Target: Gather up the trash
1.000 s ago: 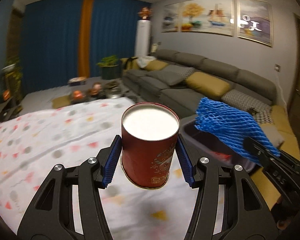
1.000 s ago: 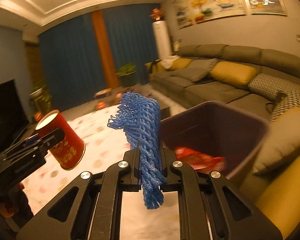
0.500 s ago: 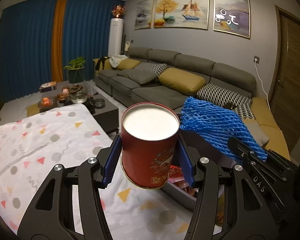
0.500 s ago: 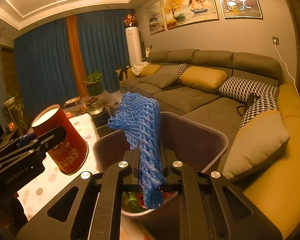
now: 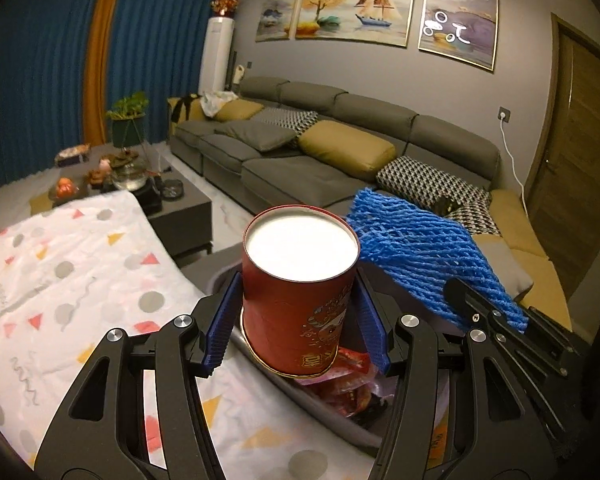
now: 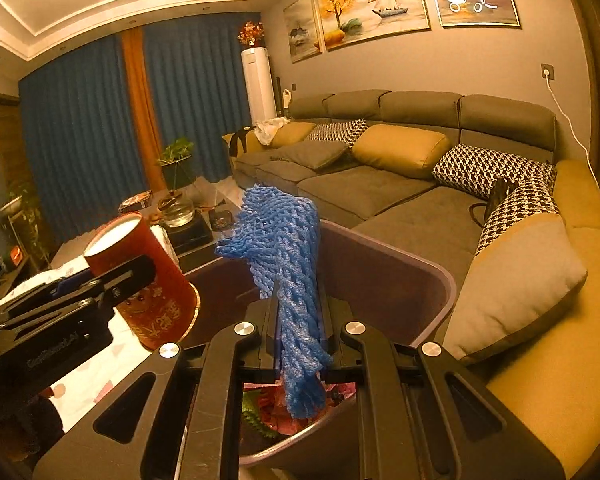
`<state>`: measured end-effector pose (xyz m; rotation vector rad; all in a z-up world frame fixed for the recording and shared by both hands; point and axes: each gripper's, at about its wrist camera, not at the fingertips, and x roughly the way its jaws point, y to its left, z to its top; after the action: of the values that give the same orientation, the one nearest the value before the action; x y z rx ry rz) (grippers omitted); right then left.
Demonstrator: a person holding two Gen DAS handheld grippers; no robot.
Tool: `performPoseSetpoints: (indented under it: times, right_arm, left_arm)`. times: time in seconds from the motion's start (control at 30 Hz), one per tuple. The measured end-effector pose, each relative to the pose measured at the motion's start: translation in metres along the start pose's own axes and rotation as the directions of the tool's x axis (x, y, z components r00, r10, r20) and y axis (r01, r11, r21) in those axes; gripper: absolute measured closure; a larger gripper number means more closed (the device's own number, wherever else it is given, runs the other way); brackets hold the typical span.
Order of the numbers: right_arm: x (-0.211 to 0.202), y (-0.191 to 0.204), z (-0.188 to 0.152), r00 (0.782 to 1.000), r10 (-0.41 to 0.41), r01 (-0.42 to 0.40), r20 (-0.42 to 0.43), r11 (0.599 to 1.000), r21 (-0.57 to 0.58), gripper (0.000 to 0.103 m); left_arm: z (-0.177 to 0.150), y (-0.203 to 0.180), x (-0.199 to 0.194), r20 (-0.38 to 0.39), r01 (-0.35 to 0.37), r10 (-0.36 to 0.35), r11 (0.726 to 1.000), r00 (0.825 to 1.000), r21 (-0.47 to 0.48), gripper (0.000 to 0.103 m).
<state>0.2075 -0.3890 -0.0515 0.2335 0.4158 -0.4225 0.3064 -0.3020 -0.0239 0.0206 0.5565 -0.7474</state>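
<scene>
Left gripper (image 5: 298,318) was clamped partway open on a red canister (image 5: 298,292), blue pads (image 5: 219,328) pressed to both its sides, white lid end facing away. Canister was tilted, lower rim hanging just over the near-left lip of the trash bin (image 5: 224,278), clear of the rim itself. Right gripper (image 6: 300,344) was nearly closed, pinching a blue foam net (image 6: 286,264); its jaws had just been easing apart a little, yet the net was pinched between them, with the top fanned up and the tail dangling below the fingers. Net hung above the bin's open mouth (image 6: 450,292), inside its edges. In the left wrist view the net (image 5: 420,256) sat just right of the canister, close but apart. In the right wrist view the canister (image 6: 148,280) and left gripper (image 6: 112,288) were to the left, over the bin's left edge.

Bin already held red wrappers (image 5: 348,376) and something green (image 6: 256,416); plenty of free depth above them. Left of the bin lay a tabletop with a white dotted cloth (image 5: 68,280), its edge touching or just beside the bin wall, cannot tell which. Right of the bin a grey-and-yellow sofa (image 6: 400,192) ran along the wall, a cushion (image 6: 516,292) just beside the bin's right rim. Beyond, a dark coffee table (image 5: 172,208) with small items, well apart.
</scene>
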Motion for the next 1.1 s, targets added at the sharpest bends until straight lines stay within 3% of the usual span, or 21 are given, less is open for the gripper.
performPoseSetpoints:
  times: [0.13,0.3,0.37,0.57,0.73,1.1]
  right_arm:
    - [0.005,-0.001,-0.002,1.000,0.001,-0.001,-0.003,1.000,0.008,0.062]
    - [0.006,-0.004,-0.006,1.000,-0.015,0.015,-0.012,1.000,0.018,0.054]
    - [0.002,-0.002,-0.007,1.000,-0.025,0.025,-0.004,1.000,0.011,0.049]
    - [-0.015,0.012,-0.012,0.997,-0.068,0.069,0.034,0.997,-0.043,0.017]
    - [-0.035,0.030,-0.024,0.996,-0.075,0.080,0.053,0.992,-0.100,0.006]
    - [-0.088,0.061,-0.046,0.998,-0.015,0.023,0.060,0.990,-0.136,0.006]
  left_arm:
    - [-0.006,0.006,0.010,-0.030,0.038,-0.038,0.999,0.999,-0.004,0.041]
    - [-0.013,0.018,0.012,-0.035,0.014,-0.015,0.999,0.999,-0.033,0.027]
    - [-0.014,0.025,0.006,-0.024,-0.009,0.008,0.999,1.000,-0.046,0.023]
    - [-0.025,0.033,-0.028,0.007,-0.129,0.129,0.992,0.992,-0.017,0.012]
    - [-0.041,0.045,-0.075,0.041,-0.262,0.263,0.965,0.964,-0.024,0.006]
    - [-0.078,0.053,-0.170,0.076,-0.421,0.426,0.905,0.902,-0.066,0.006]
